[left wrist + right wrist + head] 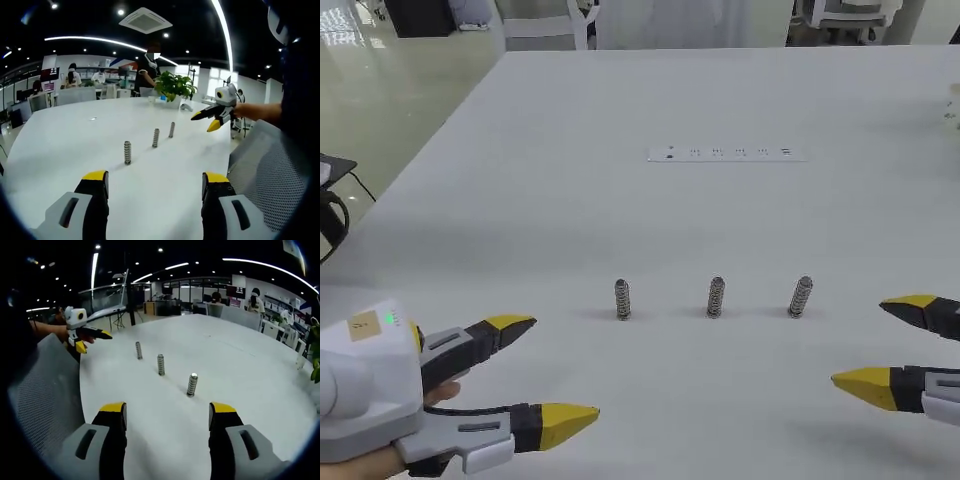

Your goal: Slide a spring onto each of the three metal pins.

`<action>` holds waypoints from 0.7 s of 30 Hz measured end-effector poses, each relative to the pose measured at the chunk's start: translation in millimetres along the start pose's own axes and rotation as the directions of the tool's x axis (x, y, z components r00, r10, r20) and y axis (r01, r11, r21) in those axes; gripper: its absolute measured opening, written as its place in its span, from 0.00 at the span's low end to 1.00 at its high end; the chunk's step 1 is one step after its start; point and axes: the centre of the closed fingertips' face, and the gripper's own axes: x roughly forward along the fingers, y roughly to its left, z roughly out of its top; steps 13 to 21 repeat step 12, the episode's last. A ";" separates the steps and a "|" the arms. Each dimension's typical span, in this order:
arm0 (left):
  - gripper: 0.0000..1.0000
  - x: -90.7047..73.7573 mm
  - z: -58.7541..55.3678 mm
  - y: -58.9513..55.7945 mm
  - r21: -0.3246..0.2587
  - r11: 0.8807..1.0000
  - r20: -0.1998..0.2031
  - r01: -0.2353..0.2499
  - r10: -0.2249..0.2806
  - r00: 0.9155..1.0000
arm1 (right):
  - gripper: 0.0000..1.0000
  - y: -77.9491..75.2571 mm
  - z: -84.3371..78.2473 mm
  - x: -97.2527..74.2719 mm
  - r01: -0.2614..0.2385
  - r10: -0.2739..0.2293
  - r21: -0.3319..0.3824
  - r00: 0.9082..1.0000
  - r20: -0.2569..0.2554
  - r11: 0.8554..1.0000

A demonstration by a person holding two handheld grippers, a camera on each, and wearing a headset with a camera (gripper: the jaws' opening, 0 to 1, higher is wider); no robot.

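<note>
Head view: white table [740, 100], glossy floor [380, 80] beyond, bears three spring-fitted pins [716, 297] and a power strip [727, 153]. Jaws apart, empty: left gripper [562, 366], right gripper [858, 342].

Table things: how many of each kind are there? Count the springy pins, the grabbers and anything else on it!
Pins with springs on: 3
Grippers: 2, the left gripper and the right gripper, both open
Socket strip: 1
Total: 6
</note>
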 end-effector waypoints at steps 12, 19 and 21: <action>0.74 5.5 4.0 4.5 0.010 1.000 0.017 0.009 -0.009 1.000 | 0.67 -7.2 4.1 -7.3 0.027 -0.027 -0.015 1.000 -0.004 1.000; 0.74 5.5 4.0 4.5 0.010 1.000 0.017 0.009 -0.009 1.000 | 0.67 -7.2 4.1 -7.3 0.027 -0.027 -0.015 1.000 -0.004 1.000; 0.74 5.5 4.0 4.5 0.010 1.000 0.017 0.009 -0.009 1.000 | 0.67 -7.2 4.1 -7.3 0.027 -0.027 -0.015 1.000 -0.004 1.000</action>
